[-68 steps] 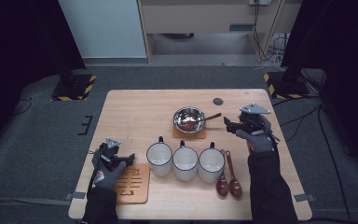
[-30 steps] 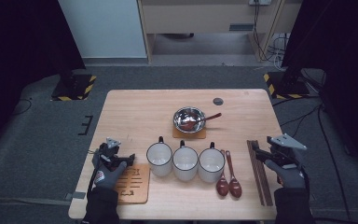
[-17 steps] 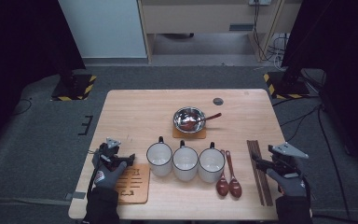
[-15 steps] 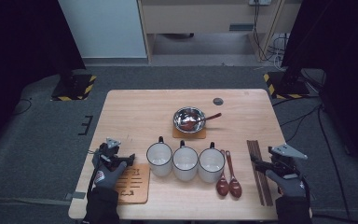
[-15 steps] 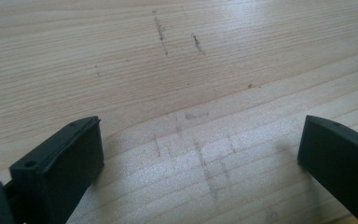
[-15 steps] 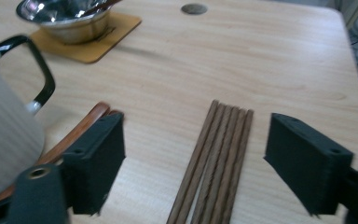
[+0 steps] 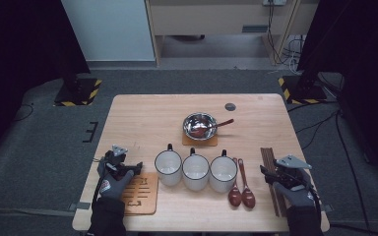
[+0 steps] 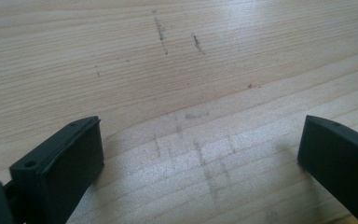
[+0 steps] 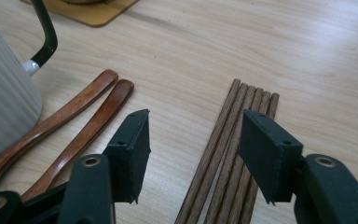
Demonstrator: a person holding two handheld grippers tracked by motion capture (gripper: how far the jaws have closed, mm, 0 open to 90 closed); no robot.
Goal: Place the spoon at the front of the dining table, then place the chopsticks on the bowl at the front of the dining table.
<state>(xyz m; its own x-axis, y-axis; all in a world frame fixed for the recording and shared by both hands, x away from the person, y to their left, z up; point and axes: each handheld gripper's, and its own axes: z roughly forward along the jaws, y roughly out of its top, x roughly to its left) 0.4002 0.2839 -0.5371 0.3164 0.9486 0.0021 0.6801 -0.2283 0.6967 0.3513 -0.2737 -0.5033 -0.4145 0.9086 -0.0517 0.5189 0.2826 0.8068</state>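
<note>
Right gripper lowered, spoons beside chopsticks

Right gripper moved from beside the steel bowl to the table's near right edge, low over the chopsticks. Jaws just closed partway, straddling the sticks without pressing.

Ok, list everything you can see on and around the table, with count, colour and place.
Chopsticks: about five, dark brown, table's right edge, between the right claw's jaws.
Wooden spoons: two, reddish brown, right of the mugs.
Mugs: three, white, black handles, a row at front centre.
Metal bowl: one, silver, on a tan coaster, spoon inside.
Wooden board: one, tan, slotted, front left.
Round disc: one, dark, far side.
Table: one, light wood.
Left claw: black, open over bare table.
Right claw: black, jaws just closing, not yet gripping.
</note>
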